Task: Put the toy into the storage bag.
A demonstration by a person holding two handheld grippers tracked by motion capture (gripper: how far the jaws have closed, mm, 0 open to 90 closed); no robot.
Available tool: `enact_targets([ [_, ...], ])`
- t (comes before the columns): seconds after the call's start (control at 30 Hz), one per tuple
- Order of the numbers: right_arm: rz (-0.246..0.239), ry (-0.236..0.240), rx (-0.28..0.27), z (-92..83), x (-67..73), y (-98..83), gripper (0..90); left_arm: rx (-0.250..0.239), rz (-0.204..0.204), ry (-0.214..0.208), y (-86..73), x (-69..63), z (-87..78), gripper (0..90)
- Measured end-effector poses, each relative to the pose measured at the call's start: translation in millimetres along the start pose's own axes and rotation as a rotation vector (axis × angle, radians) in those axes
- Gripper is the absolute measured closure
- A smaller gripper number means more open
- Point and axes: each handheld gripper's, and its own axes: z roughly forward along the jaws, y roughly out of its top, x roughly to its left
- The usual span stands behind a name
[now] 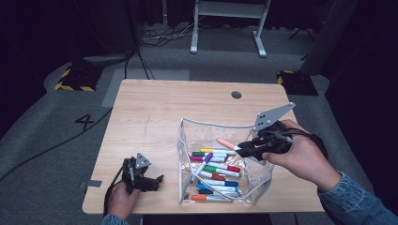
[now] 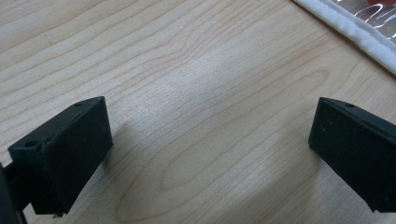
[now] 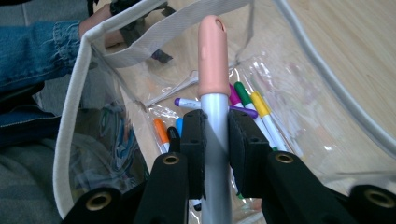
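Marker (image 3: 214, 100), pink-capped, sits clamped in the right gripper (image 1: 244, 148) over the open pouch (image 1: 184, 154), ready to drop among the rest, while the left gripper (image 2: 210, 144) rests agape on the table (image 1: 155, 108).

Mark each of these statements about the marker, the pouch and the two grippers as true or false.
1. The right gripper is shut on a marker with a pink cap. True.
2. The left gripper holds a marker. False: it is open, with bare table between its jaws.
3. The clear pouch holds several markers. True.
4. The held marker lies flat on the table. False: it is held above the open pouch.
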Motion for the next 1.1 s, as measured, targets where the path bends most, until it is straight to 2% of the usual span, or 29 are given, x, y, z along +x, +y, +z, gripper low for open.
enact_targets([
  [0.13, -0.03, 0.02, 0.036, 13.3, 4.2, 7.7, 76.9, 0.003, 0.003, -0.001, 0.1, 0.2, -0.2, 0.0],
  [0.47, -0.046, 0.067, 0.158, 61.3, 4.8, 9.9, 76.9, 0.0, 0.001, 0.0, 0.0, 0.0, 0.0, 0.0],
  [0.7, -0.069, 0.092, 0.225, 83.7, 6.1, 13.3, 76.9, -0.001, 0.005, 0.001, 0.0, 0.1, 0.0, 0.0],
  [0.87, -0.083, 0.124, 0.31, 104.8, 7.5, 10.0, 76.9, 0.0, 0.002, -0.004, -0.2, -0.4, -0.1, 0.0],
  [1.1, -0.105, 0.172, 0.395, 129.1, 13.7, 1.2, 76.9, -0.001, 0.002, -0.004, -0.2, -0.4, 0.0, 0.0],
])
